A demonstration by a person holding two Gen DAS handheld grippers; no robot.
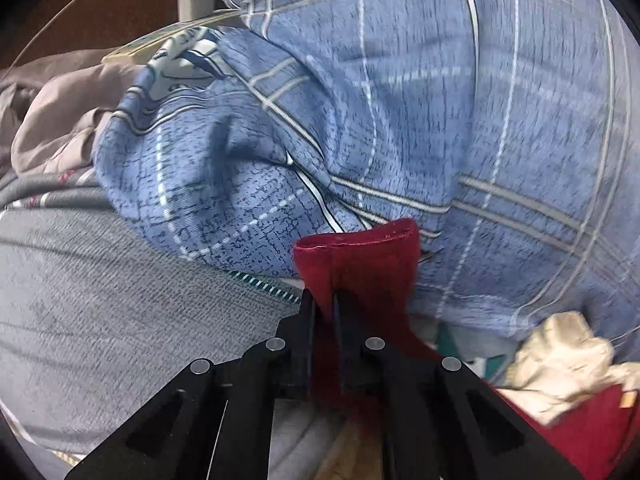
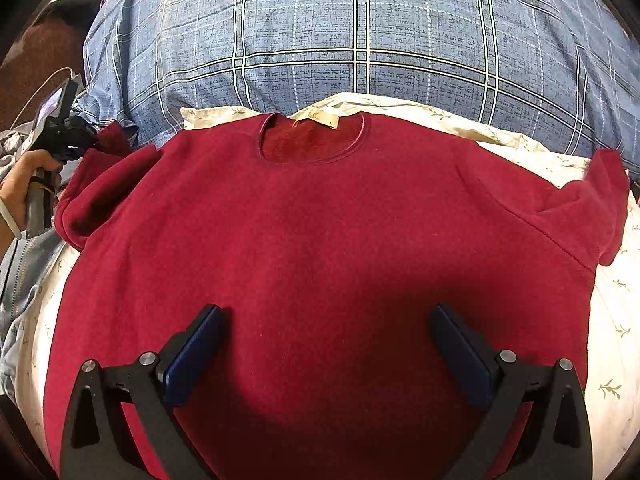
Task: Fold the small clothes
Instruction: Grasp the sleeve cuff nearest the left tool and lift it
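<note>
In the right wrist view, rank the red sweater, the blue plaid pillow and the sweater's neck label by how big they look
1. Red sweater, fills most of the view, though nearest the camera.
2. Blue plaid pillow, partly cut off.
3. Neck label, by far the smallest.

The red sweater's [image 2: 320, 240] hem is cut off at six o'clock; the plaid bedding [image 1: 520, 120] at two o'clock is motion-blurred.
</note>
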